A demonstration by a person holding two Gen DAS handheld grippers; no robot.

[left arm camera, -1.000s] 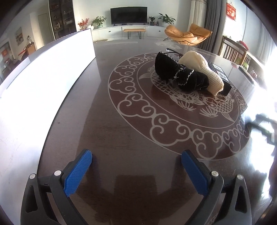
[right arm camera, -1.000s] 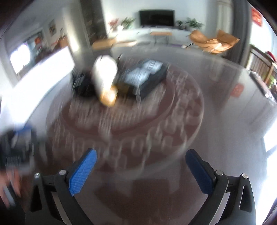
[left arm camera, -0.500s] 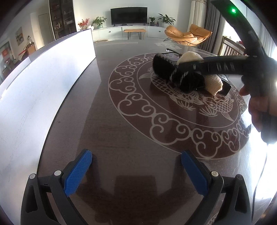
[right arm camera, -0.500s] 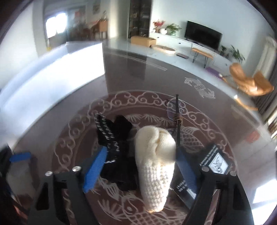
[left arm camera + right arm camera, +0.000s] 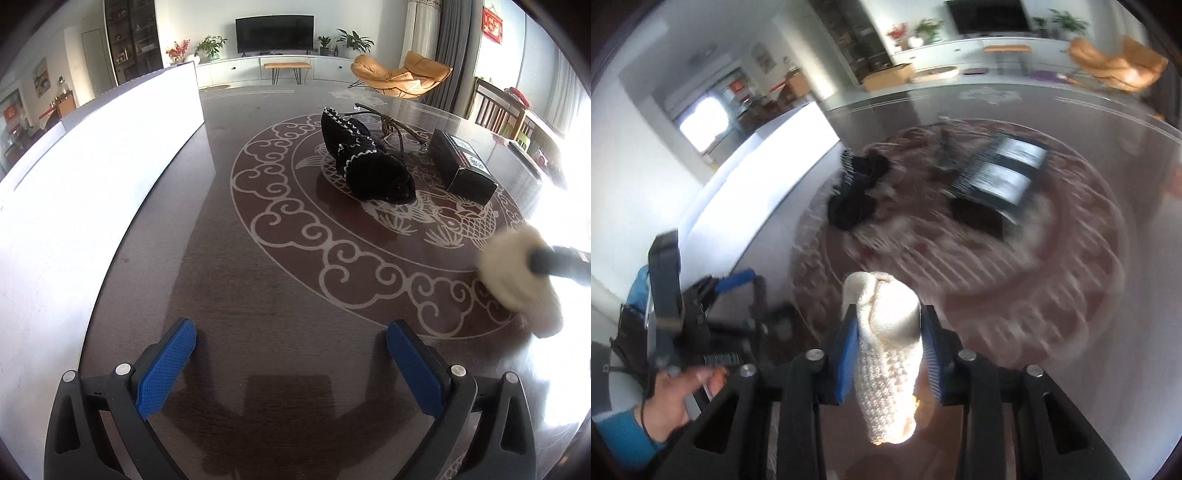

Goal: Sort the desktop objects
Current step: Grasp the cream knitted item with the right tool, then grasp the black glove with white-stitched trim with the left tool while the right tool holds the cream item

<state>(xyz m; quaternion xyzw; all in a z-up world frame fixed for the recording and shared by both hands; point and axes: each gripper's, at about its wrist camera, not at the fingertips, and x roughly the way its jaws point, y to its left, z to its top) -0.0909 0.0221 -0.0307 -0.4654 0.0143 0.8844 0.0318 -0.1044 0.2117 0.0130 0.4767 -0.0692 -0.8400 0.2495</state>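
A cream knitted sock (image 5: 886,354) hangs between the blue pads of my right gripper (image 5: 888,317). Its jaws are still closing and press on both sides of the sock, which is lifted off the table. In the left wrist view the same sock (image 5: 517,273) appears blurred at the right edge, near the table's front. On the round pattern further back lie a black frilled cloth piece (image 5: 369,166), a black box (image 5: 461,166) and a pair of glasses (image 5: 391,125). My left gripper (image 5: 291,350) stands open over bare tabletop, nothing between its fingers.
A long white panel (image 5: 92,147) runs along the table's left side. The dark table (image 5: 258,258) has a pale ornamental ring. A hand (image 5: 676,391) holds the left gripper's handle at lower left of the right wrist view. Chairs stand beyond the far right edge.
The right gripper swung over the pile, closed on the cream sock and carried it off toward the near right. The black box behind it is now uncovered. The left gripper stayed still.
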